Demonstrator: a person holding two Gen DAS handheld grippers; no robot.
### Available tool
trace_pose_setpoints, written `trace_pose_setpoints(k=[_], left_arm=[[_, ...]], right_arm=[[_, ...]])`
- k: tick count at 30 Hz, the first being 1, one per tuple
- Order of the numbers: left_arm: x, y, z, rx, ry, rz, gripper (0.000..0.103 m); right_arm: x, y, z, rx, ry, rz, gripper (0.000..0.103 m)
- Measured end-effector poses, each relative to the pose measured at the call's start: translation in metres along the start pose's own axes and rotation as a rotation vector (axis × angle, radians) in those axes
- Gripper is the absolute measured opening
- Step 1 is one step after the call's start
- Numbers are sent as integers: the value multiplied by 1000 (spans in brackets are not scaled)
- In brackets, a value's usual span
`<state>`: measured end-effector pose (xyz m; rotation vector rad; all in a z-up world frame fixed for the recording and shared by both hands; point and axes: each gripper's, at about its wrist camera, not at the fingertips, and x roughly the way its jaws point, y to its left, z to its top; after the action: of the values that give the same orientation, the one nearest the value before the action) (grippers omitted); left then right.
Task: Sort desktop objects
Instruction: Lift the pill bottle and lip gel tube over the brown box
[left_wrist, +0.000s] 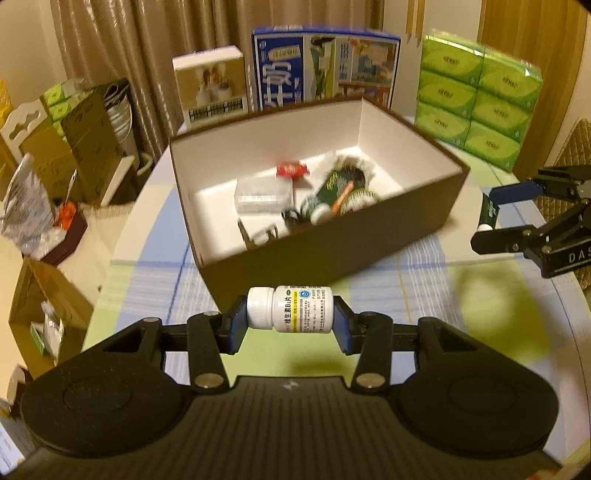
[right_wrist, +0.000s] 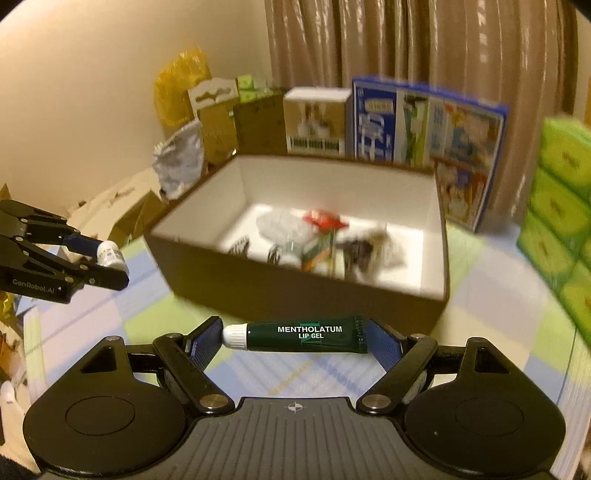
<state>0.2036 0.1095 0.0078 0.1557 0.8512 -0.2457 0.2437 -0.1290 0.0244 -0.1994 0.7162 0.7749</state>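
We see the left gripper (left_wrist: 290, 325) closed down to the length of a white pill bottle (left_wrist: 290, 309), which lies crosswise between the blue pads, cap toward 9 o'clock, clear of the tablecloth (left_wrist: 424, 280). From the right wrist view the same bottle (right_wrist: 110, 254) shows as a white end pinched in the left gripper (right_wrist: 105, 264) at 9 o'clock.

The right gripper (right_wrist: 295, 341) stands about half open, clamped end to end on a dark green lip gel tube (right_wrist: 301, 334), white cap toward 9 o'clock, crimped end against the pad at 3 o'clock. In the left wrist view the right gripper (left_wrist: 489, 221) sits at 3 o'clock with the tube (left_wrist: 488, 214) upright between its fingers.

The brown box (left_wrist: 332, 251) with white lining lies at 12 o'clock of both grippers, open-topped. Inside we note a clear plastic case (left_wrist: 262, 195), a red wrapper (left_wrist: 293, 170) and a dark green packet (left_wrist: 340, 188); smaller items near its front wall are too blurred to name.

Behind the box stand a blue carton (left_wrist: 325, 70) and a white carton (left_wrist: 210, 85); green tissue packs (left_wrist: 480, 96) are stacked at 2 o'clock.
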Motion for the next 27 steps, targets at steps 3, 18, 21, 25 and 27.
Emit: trace_pose_setpoints(k=[3,18,21,25,27], left_arm=[[3,8,21,4,-25,-13,42],[80,40,100,-13,14,-46,42],[98,41,107,2,35,-39,42],[118,42,113,18,55,-29,42],[127,44,116,26,64,-27,42]], right_arm=[[7,-7,18,-15,-18,-9,81],[81,-51,71,91,38,-47,81],[94,-54,73,86,56,-59,81],[109,-59,76,90,73,-70,81],[115,-62,79,92,79,-71,81]])
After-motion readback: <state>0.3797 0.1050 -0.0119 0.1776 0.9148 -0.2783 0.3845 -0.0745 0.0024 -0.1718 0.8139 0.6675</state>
